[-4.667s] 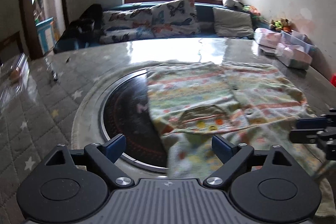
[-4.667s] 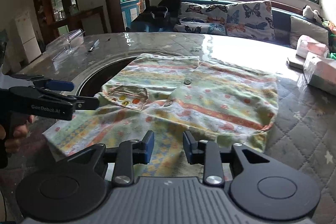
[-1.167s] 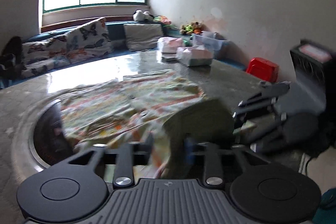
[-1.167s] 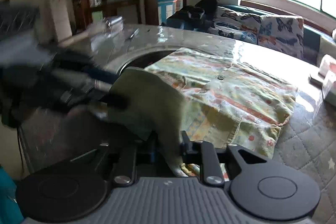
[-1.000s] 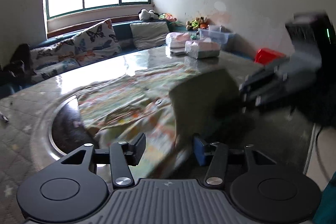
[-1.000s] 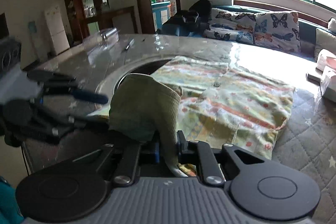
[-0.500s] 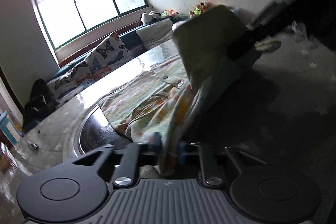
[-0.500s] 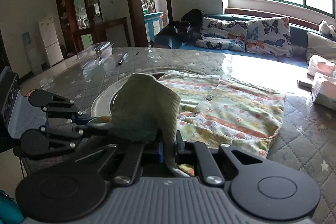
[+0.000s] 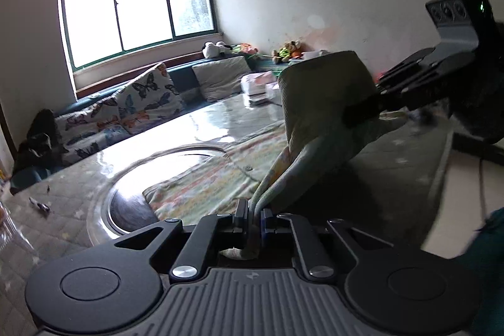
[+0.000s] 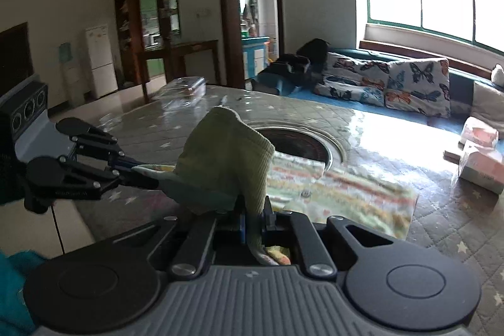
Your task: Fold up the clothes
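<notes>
1. We are pinching the near hem of the shirt (image 9: 220, 181) in our left tongs (image 9: 252, 218), jaws closed down on the cloth and lifting it off the bench (image 9: 63, 210).
2. The lifted edge is rising from the left tongs towards the right tongs (image 10: 253, 221), showing its plain green underside; the rest of the shirt is lying flat beyond them, partly over the round dark inset (image 10: 296, 142).
3. Our right tongs are clamping the other end of that same hem, jaws closed on the fabric.
4. Right of the shirt, tissue packs (image 10: 480, 161) are sitting near the bench edge.
</notes>
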The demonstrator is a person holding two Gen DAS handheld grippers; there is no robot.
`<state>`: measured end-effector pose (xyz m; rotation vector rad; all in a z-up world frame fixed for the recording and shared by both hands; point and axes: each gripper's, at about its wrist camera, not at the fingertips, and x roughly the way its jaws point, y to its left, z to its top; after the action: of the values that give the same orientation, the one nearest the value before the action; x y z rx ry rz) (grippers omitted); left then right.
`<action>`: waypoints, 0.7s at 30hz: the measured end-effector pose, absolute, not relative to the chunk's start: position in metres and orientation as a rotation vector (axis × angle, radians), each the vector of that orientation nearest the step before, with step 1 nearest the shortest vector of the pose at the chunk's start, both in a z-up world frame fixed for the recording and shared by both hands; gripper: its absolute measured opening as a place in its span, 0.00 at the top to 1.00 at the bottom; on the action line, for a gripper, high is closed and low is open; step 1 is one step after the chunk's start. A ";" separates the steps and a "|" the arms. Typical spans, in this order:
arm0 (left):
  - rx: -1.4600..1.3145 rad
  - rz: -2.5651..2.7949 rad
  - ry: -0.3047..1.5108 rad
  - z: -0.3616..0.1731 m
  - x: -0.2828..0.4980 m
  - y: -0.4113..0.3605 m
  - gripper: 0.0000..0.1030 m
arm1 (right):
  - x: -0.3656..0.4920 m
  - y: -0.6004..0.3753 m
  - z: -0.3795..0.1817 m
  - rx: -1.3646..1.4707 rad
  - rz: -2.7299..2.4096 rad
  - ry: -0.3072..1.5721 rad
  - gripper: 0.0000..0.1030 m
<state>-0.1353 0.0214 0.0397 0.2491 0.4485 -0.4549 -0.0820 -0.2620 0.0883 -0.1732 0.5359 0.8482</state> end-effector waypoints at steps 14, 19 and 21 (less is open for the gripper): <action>0.148 -0.409 0.460 0.060 -0.070 0.036 0.93 | -0.021 -0.235 0.118 -0.233 0.857 0.536 0.93; 0.119 -0.377 0.526 0.055 -0.011 0.042 0.93 | 0.033 -0.213 0.109 -0.256 0.833 0.580 0.93; 0.105 -0.358 0.565 0.049 0.011 0.042 0.93 | 0.056 -0.203 0.104 -0.270 0.820 0.601 0.93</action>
<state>0.0114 0.0419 0.0489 0.1047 0.5651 -0.3576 0.0564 -0.2028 0.1042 -0.2705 0.6006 0.8198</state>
